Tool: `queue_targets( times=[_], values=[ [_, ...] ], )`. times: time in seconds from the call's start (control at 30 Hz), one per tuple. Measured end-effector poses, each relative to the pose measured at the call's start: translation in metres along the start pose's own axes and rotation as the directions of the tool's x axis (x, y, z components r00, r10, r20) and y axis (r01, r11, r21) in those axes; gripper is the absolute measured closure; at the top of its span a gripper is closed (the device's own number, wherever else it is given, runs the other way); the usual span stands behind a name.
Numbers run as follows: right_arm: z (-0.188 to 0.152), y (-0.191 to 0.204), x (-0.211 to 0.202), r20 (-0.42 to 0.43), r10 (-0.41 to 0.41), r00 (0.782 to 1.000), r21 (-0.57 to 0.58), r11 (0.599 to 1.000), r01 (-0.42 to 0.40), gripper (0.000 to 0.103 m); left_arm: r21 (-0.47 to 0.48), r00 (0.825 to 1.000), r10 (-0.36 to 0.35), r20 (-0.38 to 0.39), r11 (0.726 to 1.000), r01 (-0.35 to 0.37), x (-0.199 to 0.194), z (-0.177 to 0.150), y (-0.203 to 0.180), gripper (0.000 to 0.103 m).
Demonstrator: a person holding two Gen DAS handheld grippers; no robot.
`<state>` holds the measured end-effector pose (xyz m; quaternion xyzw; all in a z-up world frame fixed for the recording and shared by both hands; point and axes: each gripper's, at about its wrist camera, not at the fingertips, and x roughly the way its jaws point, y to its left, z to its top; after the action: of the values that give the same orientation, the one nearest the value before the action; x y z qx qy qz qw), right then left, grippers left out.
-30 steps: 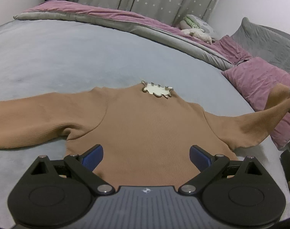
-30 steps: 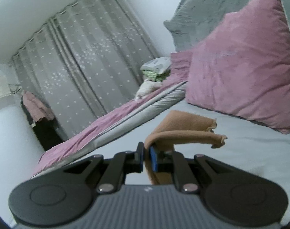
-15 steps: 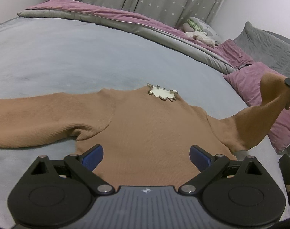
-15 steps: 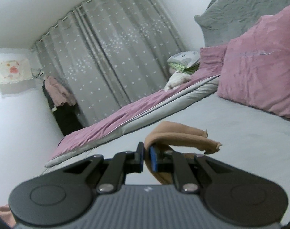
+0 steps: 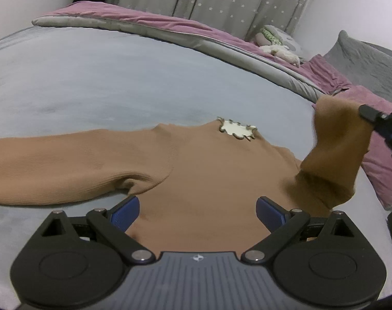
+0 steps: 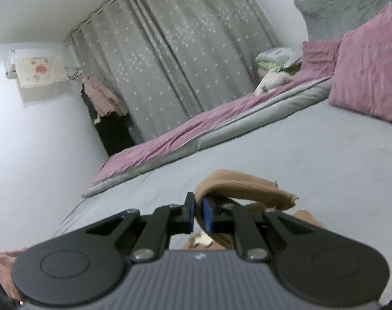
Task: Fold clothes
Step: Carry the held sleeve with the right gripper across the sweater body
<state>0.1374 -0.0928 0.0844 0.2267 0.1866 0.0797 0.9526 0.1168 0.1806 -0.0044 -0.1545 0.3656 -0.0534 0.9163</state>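
**First sleeve lifted, most of the folding still ahead**

Nearest the left wrist camera, the left gripper hangs over the lower body of the sweater with its jaws spread wide and nothing between the blue pads; it is released and holds nothing. The tan sweater lies flat on the grey bed, front down or up I cannot tell, with a pale label at the neckline pointing away from the camera.

A little farther out, one sleeve is stretched full length to the left of that view, unfolded and untouched. On the opposite side, the other sleeve is raised off the bed, standing up from the shoulder, its end pinched by the right gripper. In the right wrist view that gripper is clenched on the cuff, the fabric looping over the closed pads (the cuff end flops free to the side).

Judged from this, the task is at its opening step: one sleeve is being carried inward over the body and has not yet been laid down. Left to do, by my reading: set this sleeve across the chest, bring the other sleeve in the same way, then fold the body up from the hem.

Beyond the sweater, pink pillows sit at the head of the bed, a pink and grey quilt lies rolled along the far edge, and grey dotted curtains close the background.
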Motion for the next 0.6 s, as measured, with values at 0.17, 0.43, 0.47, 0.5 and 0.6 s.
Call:
queue_targets(
  times=[0.17, 0.43, 0.47, 0.5, 0.6],
  values=[
    [-0.029, 0.029, 0.021, -0.051, 0.009, 0.999, -0.062, 0.998, -0.012, 0.094, -0.018, 1.000, 0.014, 0.004, 1.000, -0.014, -0.001, 0.001, 0.010, 0.006],
    [-0.092, 0.063, 0.051, -0.179, 0.021, 0.984, -0.140, 0.989, -0.047, 0.094, -0.092, 1.000, 0.016, 0.023, 0.996, -0.014, 0.003, 0.002, 0.021, 0.012],
    [-0.101, 0.066, 0.054, -0.201, 0.022, 0.979, -0.152, 0.987, -0.053, 0.094, -0.112, 1.000, 0.005, 0.024, 0.994, -0.002, 0.004, 0.002, 0.024, 0.013],
    [-0.109, 0.068, 0.056, -0.221, 0.022, 0.975, -0.164, 0.985, -0.059, 0.094, -0.133, 1.000, -0.006, 0.024, 0.991, 0.009, 0.006, 0.001, 0.026, 0.014],
    [-0.128, 0.072, 0.061, -0.271, 0.020, 0.962, -0.202, 0.976, -0.077, 0.094, -0.209, 0.999, -0.050, 0.021, 0.977, 0.053, 0.012, 0.000, 0.034, 0.019]
  ],
)
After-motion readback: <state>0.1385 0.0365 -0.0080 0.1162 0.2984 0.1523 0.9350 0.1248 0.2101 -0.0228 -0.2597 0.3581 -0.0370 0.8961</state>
